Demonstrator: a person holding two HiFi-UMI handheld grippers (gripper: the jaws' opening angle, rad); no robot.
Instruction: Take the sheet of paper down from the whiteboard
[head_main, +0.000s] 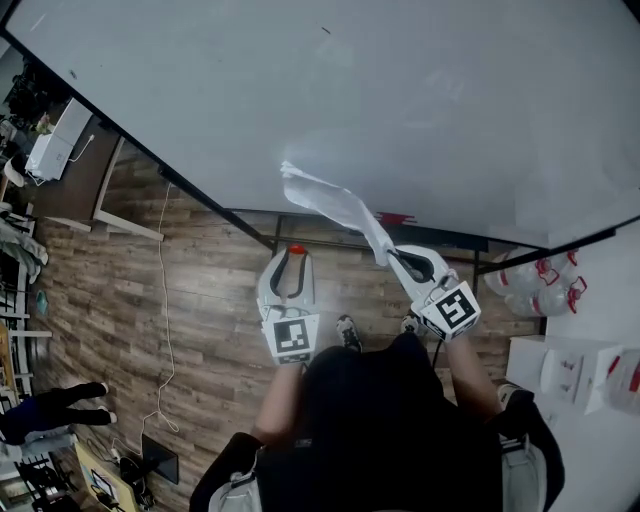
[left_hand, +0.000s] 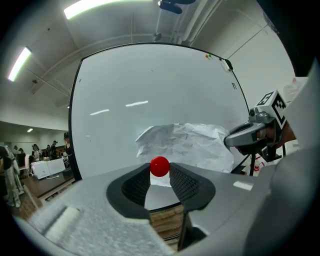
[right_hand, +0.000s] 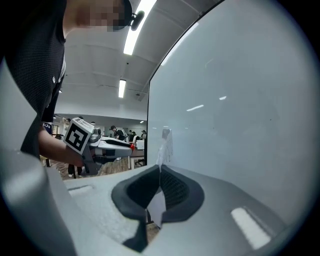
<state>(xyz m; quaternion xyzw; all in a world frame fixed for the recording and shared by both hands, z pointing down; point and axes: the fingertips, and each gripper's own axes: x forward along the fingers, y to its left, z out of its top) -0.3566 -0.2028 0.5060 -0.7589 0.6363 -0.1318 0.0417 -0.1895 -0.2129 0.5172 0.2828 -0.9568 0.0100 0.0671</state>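
A person stands before a large white whiteboard with a black frame (head_main: 420, 90), a pair of hand-held tongs in each hand. The right tongs (right_hand: 159, 176) are clenched on the lower edge of a crumpled white sheet of paper (head_main: 338, 205), whose thin edge runs up from between the dark ribbed pads. Seen from the head camera, the sheet stretches from those tongs up and to the left, across the lower part of the board. Whether its far corner touches the board's face cannot be told from these angles.

The left tongs (left_hand: 160, 176) hang just beside the right pair and level with them. Their tips are pinched on what appears to be a small round red magnet (left_hand: 160, 166), held clear of the board and in front of the paper's lower edge.

Below the board lies a brown wood-plank floor (head_main: 200, 300), with a thin white cable (head_main: 163, 300) trailing over it. The person's shoes show between the two grippers.
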